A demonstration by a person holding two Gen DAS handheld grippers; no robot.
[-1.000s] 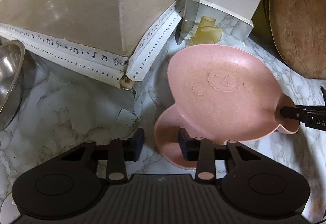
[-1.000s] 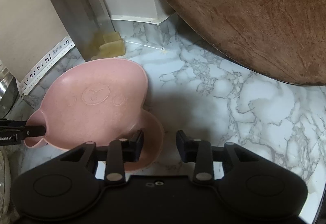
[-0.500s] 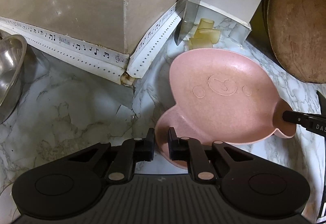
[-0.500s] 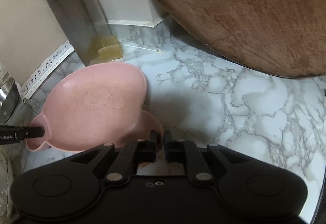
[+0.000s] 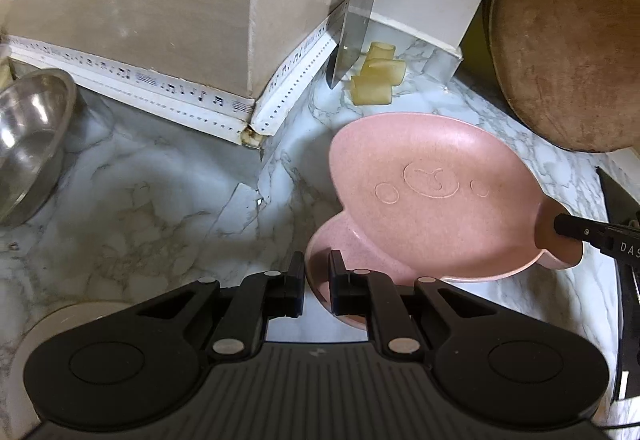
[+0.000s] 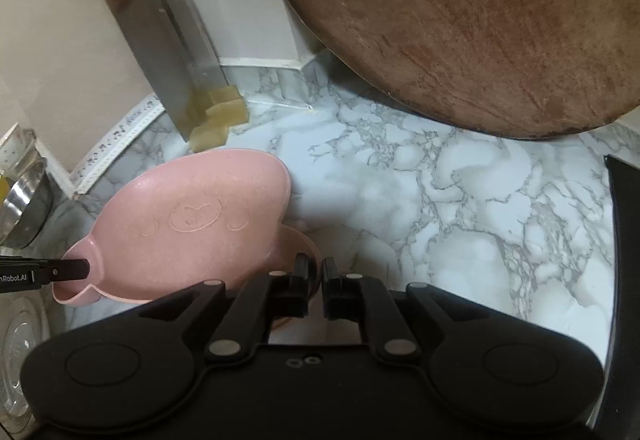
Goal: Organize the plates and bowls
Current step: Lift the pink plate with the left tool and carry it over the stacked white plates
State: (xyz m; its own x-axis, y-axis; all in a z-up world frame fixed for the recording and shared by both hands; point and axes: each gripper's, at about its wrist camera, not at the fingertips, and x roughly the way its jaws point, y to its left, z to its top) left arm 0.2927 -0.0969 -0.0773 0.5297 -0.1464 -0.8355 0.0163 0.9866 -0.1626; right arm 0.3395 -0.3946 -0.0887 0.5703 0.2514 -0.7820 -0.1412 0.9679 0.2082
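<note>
A pink bear-shaped plate (image 5: 432, 200) with an embossed face and two round ears hangs slightly tilted just above the marble counter (image 5: 140, 208). My left gripper (image 5: 316, 280) is shut on the rim of one ear, at the bottom of the left wrist view. At the bottom of the right wrist view, my right gripper (image 6: 315, 280) is shut on the rim of the other ear of the plate (image 6: 188, 224). Each view shows the other gripper's fingers (image 5: 576, 230) (image 6: 64, 269) pinching the far ear.
A steel bowl (image 5: 28, 136) sits at the left and a white round lid (image 5: 60, 324) beside it. A cleaver (image 6: 164, 44) leans on the wall above pale yellow chunks (image 6: 220, 116). A big round wooden board (image 6: 460, 20) leans at the back right.
Both grippers' jaws closed onto the plate's ears. The plate then rose a little off the counter and both hands drew back and upward.
</note>
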